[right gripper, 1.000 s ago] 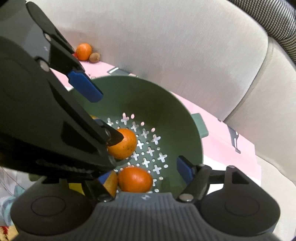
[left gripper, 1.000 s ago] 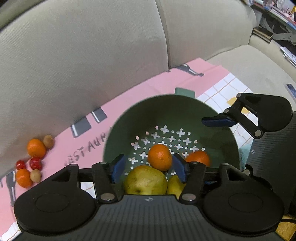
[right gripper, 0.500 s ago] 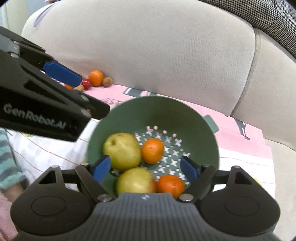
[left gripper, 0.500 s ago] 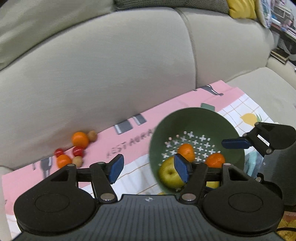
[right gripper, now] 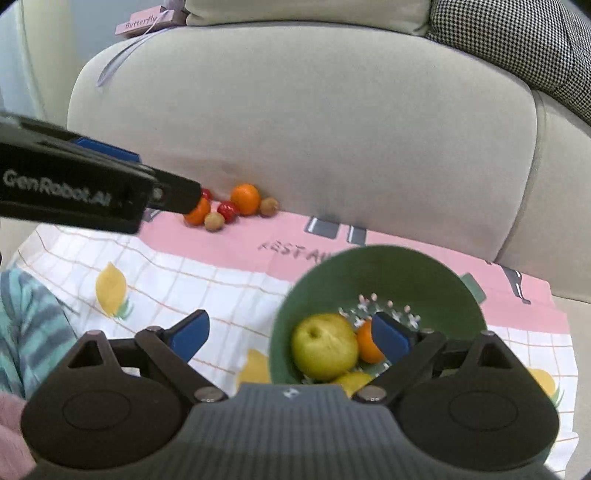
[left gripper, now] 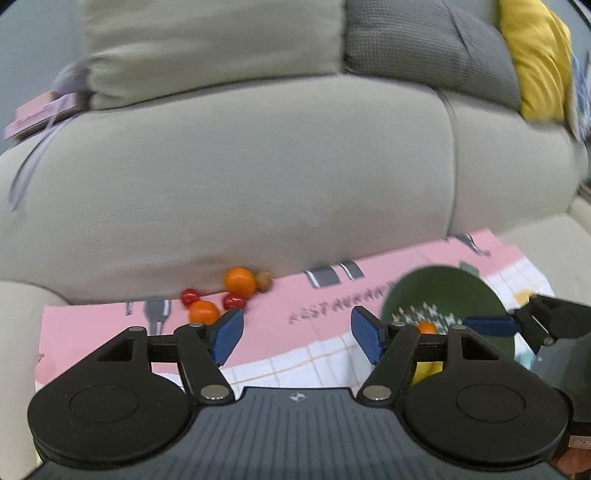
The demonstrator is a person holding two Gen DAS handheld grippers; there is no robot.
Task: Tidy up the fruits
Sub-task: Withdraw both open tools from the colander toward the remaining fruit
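A green colander point(right gripper: 406, 266) sits on the cloth and holds a yellow-green pear point(right gripper: 323, 347), an orange point(right gripper: 365, 343) and another yellow fruit point(right gripper: 351, 380). My right gripper point(right gripper: 291, 338) hovers above its near left rim, jaws opening, nothing between them. My left gripper point(left gripper: 297, 336) hangs over the pink cloth left of the colander point(left gripper: 443, 291), jaws also opening and empty. Against the sofa back lies a loose cluster: two oranges point(left gripper: 240, 280) point(left gripper: 203, 311), red fruits point(left gripper: 189, 296) and a brown one point(left gripper: 264, 280). The left gripper's finger point(right gripper: 177, 194) hides part of that cluster.
A pink and white checked cloth point(right gripper: 221, 269) with lemon prints covers the sofa seat. The beige sofa backrest point(left gripper: 258, 177) rises right behind the fruit. Cushions and a pink box point(right gripper: 144, 24) lie on top. A striped sleeve point(right gripper: 26, 325) is at the left.
Both grippers have lifted up and back out of the colander. The left one has swung left toward the loose fruit cluster. Both pairs of jaws stand wider.
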